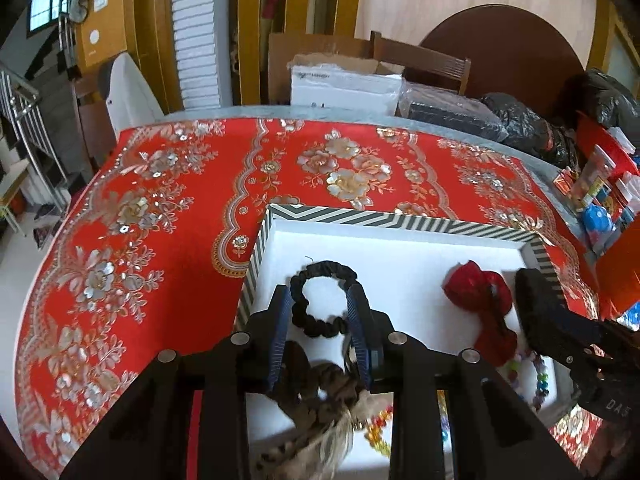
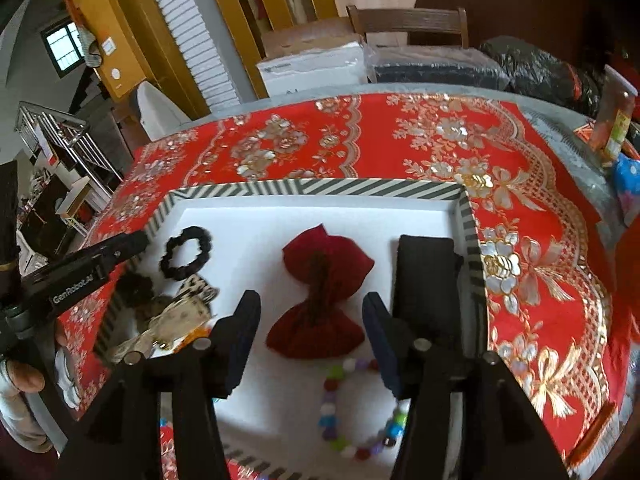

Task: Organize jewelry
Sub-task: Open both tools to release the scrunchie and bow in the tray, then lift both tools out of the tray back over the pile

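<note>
Left claw (image 1: 320,308): open, both fingers hanging over the white tray floor; the black scrunchie (image 1: 323,298) lies between the fingertips, not gripped.
Right claw (image 2: 310,322): open, jaws wide apart, above the red bow (image 2: 324,292), which sits between the fingers without contact that can be confirmed.
Tray (image 2: 320,187): white interior, black-and-white striped rim, resting on the desk (image 1: 160,200) with its red floral cloth.
Black scrunchie: near the tray's far left corner.
Red bow: centre of the tray, lying flat.
Bead bracelet (image 2: 344,408): multicoloured, just nearer the camera than the bow.
Leopard-print hair tie (image 2: 176,312): left edge of the tray, beside the scrunchie.
Black pad (image 2: 426,276): against the tray's right wall.
</note>
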The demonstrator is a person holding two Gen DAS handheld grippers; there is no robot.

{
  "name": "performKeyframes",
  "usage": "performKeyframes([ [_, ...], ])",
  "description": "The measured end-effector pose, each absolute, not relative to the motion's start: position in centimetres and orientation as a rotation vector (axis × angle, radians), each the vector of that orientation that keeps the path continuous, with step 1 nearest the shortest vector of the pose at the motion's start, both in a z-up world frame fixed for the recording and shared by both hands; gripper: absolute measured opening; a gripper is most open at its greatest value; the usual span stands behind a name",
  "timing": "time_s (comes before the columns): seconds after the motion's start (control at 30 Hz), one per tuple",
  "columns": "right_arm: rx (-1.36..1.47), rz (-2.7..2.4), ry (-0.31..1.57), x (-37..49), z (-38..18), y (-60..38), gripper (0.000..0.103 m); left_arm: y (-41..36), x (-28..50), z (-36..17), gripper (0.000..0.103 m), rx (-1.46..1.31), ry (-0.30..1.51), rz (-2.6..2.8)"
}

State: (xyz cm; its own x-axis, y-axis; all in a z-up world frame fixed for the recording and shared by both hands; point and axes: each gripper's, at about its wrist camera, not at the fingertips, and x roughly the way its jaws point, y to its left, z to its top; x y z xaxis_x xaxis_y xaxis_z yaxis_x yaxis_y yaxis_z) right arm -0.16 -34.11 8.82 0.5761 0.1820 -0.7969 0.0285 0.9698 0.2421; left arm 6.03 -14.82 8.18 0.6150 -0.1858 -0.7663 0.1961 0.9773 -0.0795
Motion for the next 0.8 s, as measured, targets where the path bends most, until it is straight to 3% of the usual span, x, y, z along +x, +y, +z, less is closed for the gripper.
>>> performKeyframes([
  [0.8, 0.221, 0.079, 0.912, -11.3, 11.1, -32.6, 0.061, -15.2, -6.3, 10.9, 0.037, 0.077, 0.773, -0.248],
])
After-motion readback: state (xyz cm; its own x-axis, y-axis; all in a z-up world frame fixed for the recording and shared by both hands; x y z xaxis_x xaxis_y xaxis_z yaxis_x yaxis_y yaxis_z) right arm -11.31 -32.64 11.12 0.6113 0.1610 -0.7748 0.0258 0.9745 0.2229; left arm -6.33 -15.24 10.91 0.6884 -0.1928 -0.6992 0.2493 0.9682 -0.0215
